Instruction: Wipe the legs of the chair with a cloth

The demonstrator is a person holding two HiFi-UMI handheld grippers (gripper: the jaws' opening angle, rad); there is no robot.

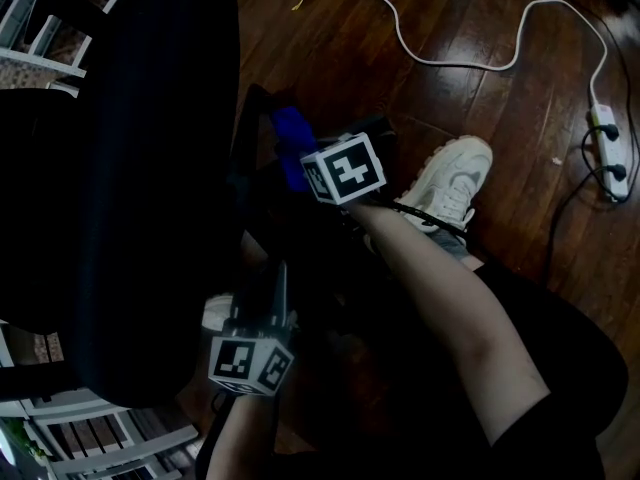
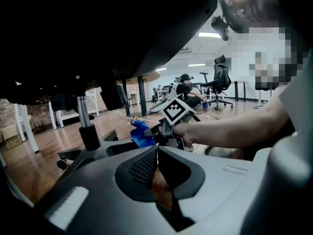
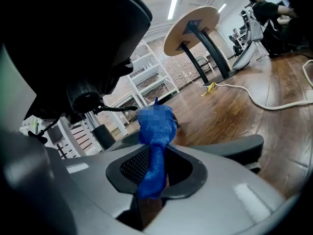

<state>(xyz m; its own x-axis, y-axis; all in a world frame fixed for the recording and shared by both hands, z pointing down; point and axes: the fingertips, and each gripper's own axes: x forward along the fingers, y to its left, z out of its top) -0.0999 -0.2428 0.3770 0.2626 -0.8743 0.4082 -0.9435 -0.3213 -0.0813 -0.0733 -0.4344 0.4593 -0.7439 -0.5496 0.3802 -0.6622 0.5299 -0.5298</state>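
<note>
Cloth (image 3: 157, 131), blue, clamped between the jaws of the right gripper (image 3: 155, 173), one end trailing down between the pads, the bunched wad poking out past the tips at mid-frame. Just beyond the wad, a dark chair leg (image 3: 230, 146) stretching toward the right edge; contact between wad and leg not clear. Left of the wad, the column (image 3: 100, 131) rising to the black underside of the seat (image 3: 73, 43) across the upper left. Left gripper (image 2: 157, 160) clenched, pads pressed together on nothing, low at bottom centre of its own view and aimed at the same chair base. From that side, the cloth at centre frame, right over a leg beside the hub. Further left, another leg ending in a caster (image 2: 61, 164) at the lower left. From above, the seat filling the left half of the frame, both grippers tucked along its right edge, the cloth uppermost. Right of centre, a pale shoe (image 1: 450, 183) on the dark wood floor (image 1: 450, 18). White cable (image 1: 450, 63) looping across the top to a power strip (image 1: 608, 148) at the right edge.
</note>
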